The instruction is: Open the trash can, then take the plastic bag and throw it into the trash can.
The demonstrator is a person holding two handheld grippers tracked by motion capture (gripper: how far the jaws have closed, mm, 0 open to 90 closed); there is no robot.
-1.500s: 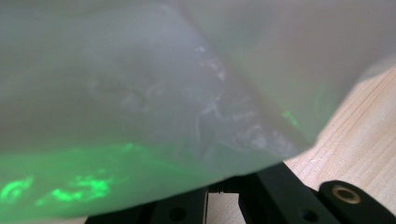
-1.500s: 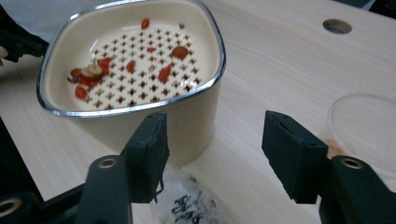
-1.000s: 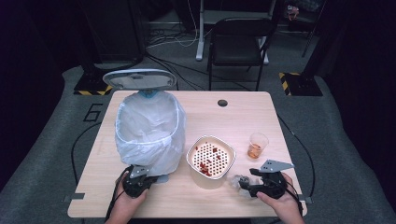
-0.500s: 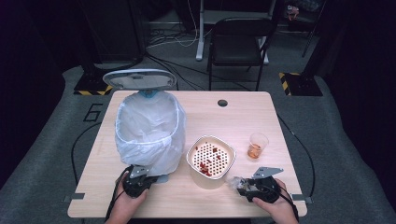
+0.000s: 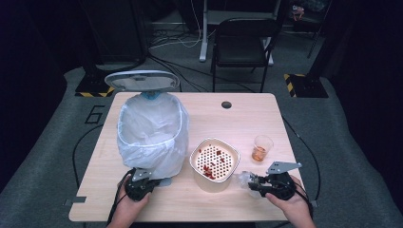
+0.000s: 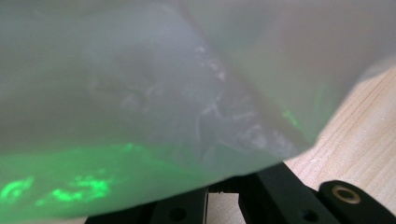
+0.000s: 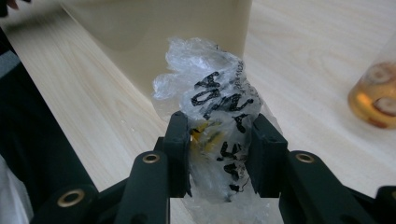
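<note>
A bin lined with a white plastic bag (image 5: 152, 135) stands at the table's left, its lid (image 5: 141, 80) tipped open behind it. My left gripper (image 5: 140, 176) rests at the bin's base, jaws shut. In the left gripper view the bag film (image 6: 187, 93) drapes over the left gripper (image 6: 223, 201) and hides its tips. My right gripper (image 5: 255, 183) lies near the front right edge. Its jaws have just been closing, and the right gripper (image 7: 220, 126) now pinches a crumpled clear wrapper (image 7: 210, 70) with black print, the wrapper (image 5: 244, 179) lying beside the cream container.
A cream container (image 5: 214, 164) with a perforated top holding red bits stands mid-table, just left of the wrapper. A small clear cup (image 5: 261, 148) of amber liquid stands behind the right gripper. A cable hole (image 5: 226, 104) is at the back. A chair (image 5: 242, 42) stands beyond the table.
The right gripper's jaws have closed on the crumpled wrapper beside the cream container, with a small shift of the hand. The left gripper and the bin have stayed put.
</note>
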